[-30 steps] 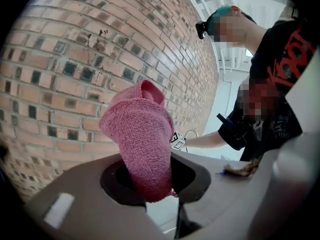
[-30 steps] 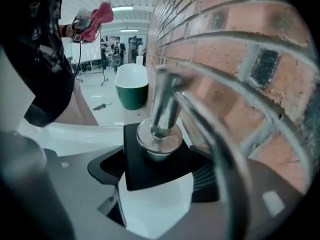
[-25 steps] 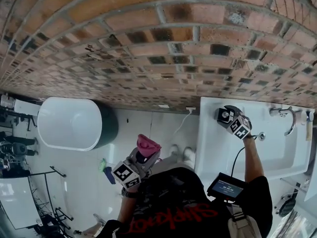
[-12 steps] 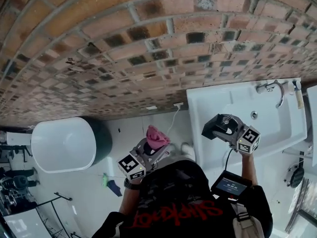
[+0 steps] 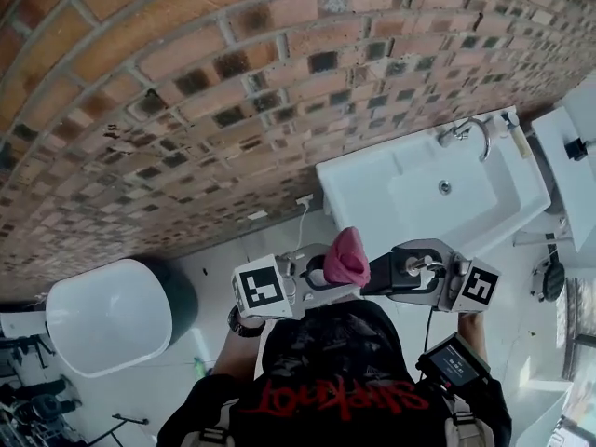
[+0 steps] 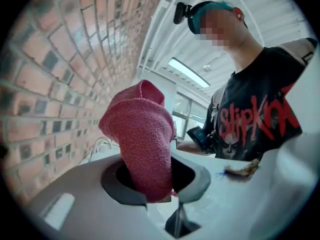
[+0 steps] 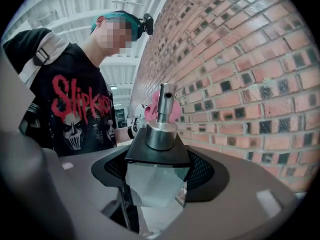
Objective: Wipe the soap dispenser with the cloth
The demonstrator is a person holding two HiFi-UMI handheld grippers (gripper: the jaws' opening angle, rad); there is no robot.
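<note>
The person holds both arms up in front of the chest, each claw pointing level and the two facing each other. In the head view the left claw points toward 3 o'clock and the right claw toward 9 o'clock, and they meet near the centre of the picture. The left claw is pinched tight on the lower end of a pink cloth, which stands up bunched out of its jaws. The right claw has its jaws fairly wide, clamped on the clear body of the dispenser; they have just been closing a little around it. The dispenser's silver pump points away from that claw, toward the cloth, which shows just beyond it; whether they touch cannot be told. The sink lies at 2 o'clock, below the brick wall.
</note>
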